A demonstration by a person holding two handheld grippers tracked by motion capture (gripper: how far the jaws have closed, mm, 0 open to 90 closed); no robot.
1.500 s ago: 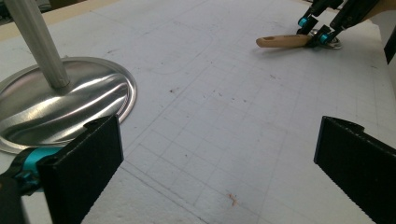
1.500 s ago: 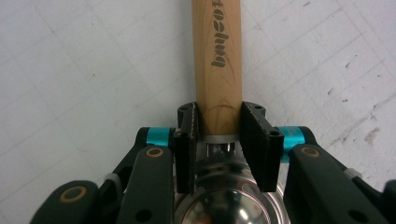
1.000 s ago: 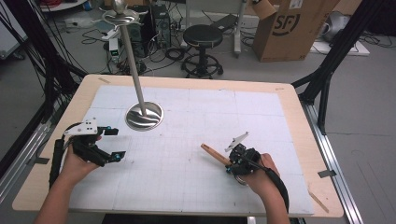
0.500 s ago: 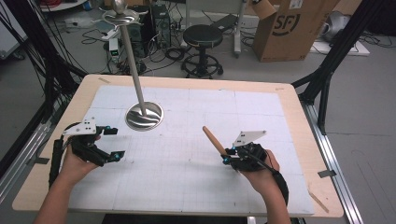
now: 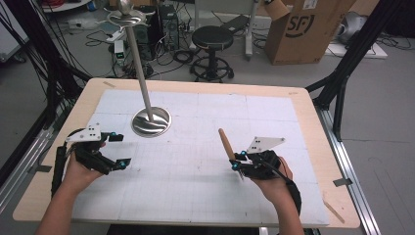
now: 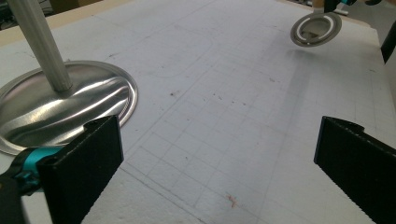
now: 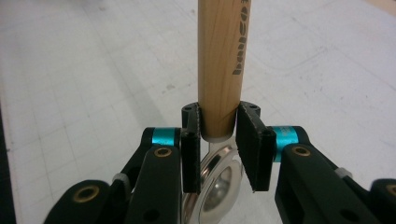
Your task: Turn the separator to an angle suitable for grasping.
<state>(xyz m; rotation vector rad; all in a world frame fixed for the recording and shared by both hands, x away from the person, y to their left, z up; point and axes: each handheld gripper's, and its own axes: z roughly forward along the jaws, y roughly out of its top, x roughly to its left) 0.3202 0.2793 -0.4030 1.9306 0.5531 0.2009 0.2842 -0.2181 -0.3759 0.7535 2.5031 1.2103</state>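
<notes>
A wooden-handled utensil (image 5: pixel 225 142) with a round metal head (image 7: pixel 215 183) is held over the white mat at the right. My right gripper (image 5: pixel 237 162) is shut on the handle (image 7: pixel 221 60) just above the metal head, and the handle points up and away. That head also appears in the left gripper view as a metal ring (image 6: pixel 317 29) at the top right. My left gripper (image 5: pixel 121 149) rests at the left, open with nothing between its fingers (image 6: pixel 84 163). Just beyond it a tall metal stand rises from a round base (image 5: pixel 151 121), which shows close up (image 6: pixel 60 109).
The gridded white mat (image 5: pixel 195 186) covers most of the wooden table (image 5: pixel 313 122). The stand's pole (image 5: pixel 139 68) leans toward a dish-like top at the far left. A thin wooden strip (image 5: pixel 335 211) lies near the front right corner. A stool (image 5: pixel 212 36) and a cardboard box (image 5: pixel 306 29) stand beyond the table.
The right gripper has lifted and turned, tipping the wooden handle from nearly flat on the mat to pointing up and away. The left gripper has stayed in place.
</notes>
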